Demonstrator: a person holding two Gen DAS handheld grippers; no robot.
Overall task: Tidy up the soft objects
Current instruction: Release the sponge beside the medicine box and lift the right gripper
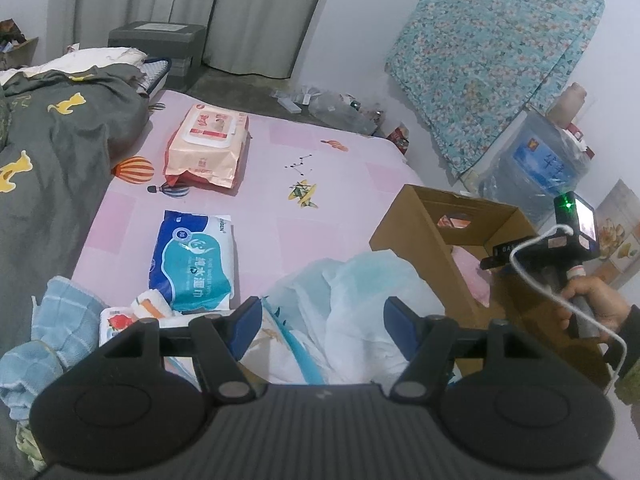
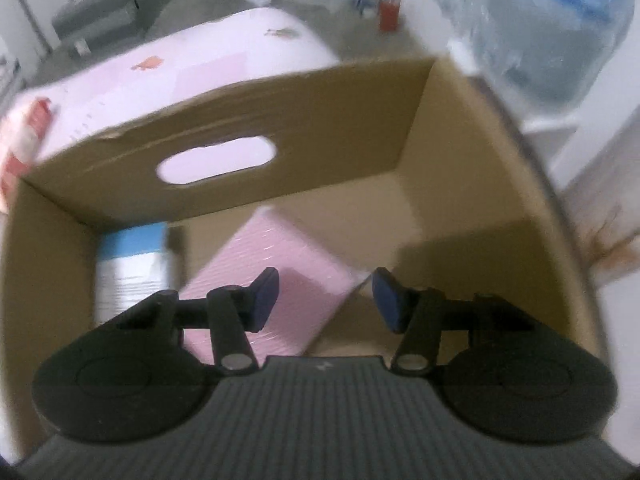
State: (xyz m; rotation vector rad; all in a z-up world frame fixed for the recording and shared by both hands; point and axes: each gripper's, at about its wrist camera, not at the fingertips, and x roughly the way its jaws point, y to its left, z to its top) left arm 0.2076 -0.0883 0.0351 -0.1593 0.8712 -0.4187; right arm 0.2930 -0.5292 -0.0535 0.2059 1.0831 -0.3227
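Note:
My left gripper (image 1: 322,322) is open and empty, low over a crumpled white and light-blue diaper (image 1: 352,300) on the pink bed sheet (image 1: 320,168). A blue wet-wipes pack (image 1: 192,260) and a peach wipes pack (image 1: 208,144) lie further out. A blue towel (image 1: 60,320) and small items lie at the left. My right gripper (image 2: 325,300) is open and empty above the inside of the cardboard box (image 2: 280,120), which holds a pink pack (image 2: 280,276) and a blue-white pack (image 2: 132,264). The box (image 1: 432,240) also shows in the left wrist view, at the right.
A dark green quilt (image 1: 52,152) covers the bed's left side. A floral blue bundle (image 1: 496,52) and a water jug (image 1: 540,160) stand by the wall at right. Clutter lies on the floor beyond the bed. A grey box (image 1: 160,40) sits by the curtains.

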